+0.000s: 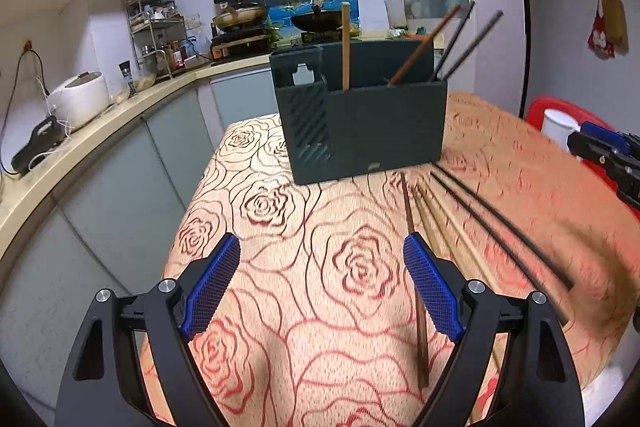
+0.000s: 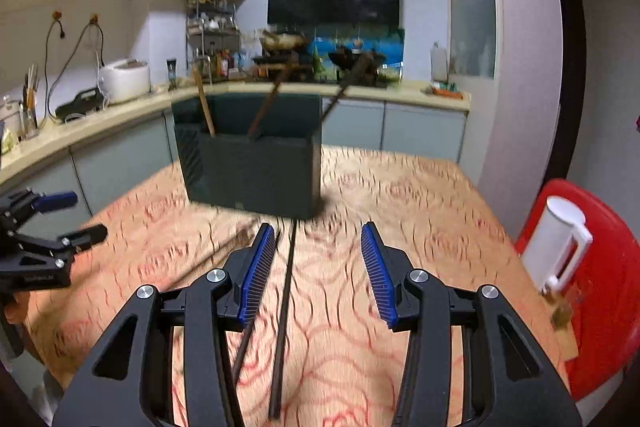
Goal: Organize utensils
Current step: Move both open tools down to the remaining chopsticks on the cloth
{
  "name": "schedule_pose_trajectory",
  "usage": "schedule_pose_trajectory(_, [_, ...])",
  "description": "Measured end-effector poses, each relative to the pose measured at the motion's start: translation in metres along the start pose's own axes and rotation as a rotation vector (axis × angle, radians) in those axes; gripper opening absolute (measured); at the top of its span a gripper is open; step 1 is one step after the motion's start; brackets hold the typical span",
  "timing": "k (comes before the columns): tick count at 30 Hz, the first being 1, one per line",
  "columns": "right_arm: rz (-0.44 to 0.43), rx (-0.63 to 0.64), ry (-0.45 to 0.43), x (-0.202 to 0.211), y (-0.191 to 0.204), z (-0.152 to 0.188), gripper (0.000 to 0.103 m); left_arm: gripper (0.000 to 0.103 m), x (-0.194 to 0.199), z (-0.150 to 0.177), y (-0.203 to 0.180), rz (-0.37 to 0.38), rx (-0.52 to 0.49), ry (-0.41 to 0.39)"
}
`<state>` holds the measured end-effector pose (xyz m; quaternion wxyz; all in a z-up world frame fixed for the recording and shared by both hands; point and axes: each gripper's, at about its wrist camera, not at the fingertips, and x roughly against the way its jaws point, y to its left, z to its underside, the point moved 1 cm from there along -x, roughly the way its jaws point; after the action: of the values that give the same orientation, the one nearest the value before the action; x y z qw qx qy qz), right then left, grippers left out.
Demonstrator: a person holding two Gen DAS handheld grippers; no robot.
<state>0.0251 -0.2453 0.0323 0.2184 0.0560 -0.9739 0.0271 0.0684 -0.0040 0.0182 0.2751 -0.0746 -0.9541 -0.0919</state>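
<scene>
A dark box-shaped utensil holder [image 1: 360,131] [image 2: 252,163] stands on the rose-patterned tablecloth [image 1: 304,355]. Sticking out of it are a pale wooden chopstick [image 1: 345,47], a brown one [image 1: 424,45] and two black ones [image 1: 472,39]. More chopsticks lie loose in front of it: a dark brown one [image 1: 418,307], pale wooden ones [image 1: 444,239] and two black ones [image 1: 500,227]. My left gripper [image 1: 322,247] hangs open over bare cloth, its right pad [image 1: 430,291] above the brown chopstick. My right gripper [image 2: 318,227] is open above a black chopstick [image 2: 286,307], not touching it.
A kitchen counter [image 1: 100,131] with a rice cooker [image 1: 80,99] curves along the left. A stove with pans [image 1: 248,23] is behind the holder. A white jug [image 2: 556,243] stands on a red stool [image 2: 608,291] at the table's right edge.
</scene>
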Motion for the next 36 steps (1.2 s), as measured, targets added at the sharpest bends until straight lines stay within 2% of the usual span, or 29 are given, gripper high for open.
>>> schedule_pose_trajectory(6, [0.004,0.000,0.078,-0.004,0.004,0.034,0.044,0.081,0.004,0.019,-0.008,0.020,-0.007,0.018])
schedule_pose_trajectory(13, [-0.002,0.026,0.121,-0.003,0.011,0.051,0.044,0.081,0.005,0.038,-0.008,0.030,0.016,0.047])
schedule_pose_trajectory(22, [-0.013,0.016,0.186,-0.004,0.009,0.069,0.044,0.080,0.006,0.052,-0.015,0.092,0.022,0.088])
schedule_pose_trajectory(24, [-0.018,0.015,0.201,-0.004,0.010,0.072,0.044,0.069,0.004,0.055,-0.020,0.105,0.009,0.101])
schedule_pose_trajectory(30, [-0.024,0.005,0.220,-0.001,0.010,0.078,0.044,0.046,-0.003,0.062,-0.029,0.166,-0.003,0.145])
schedule_pose_trajectory(33, [-0.023,0.002,0.226,-0.001,0.011,0.081,0.044,0.039,-0.002,0.064,-0.034,0.178,-0.020,0.140])
schedule_pose_trajectory(36, [-0.023,0.007,0.239,-0.004,0.014,0.085,0.044,0.037,-0.003,0.066,-0.037,0.203,-0.018,0.150])
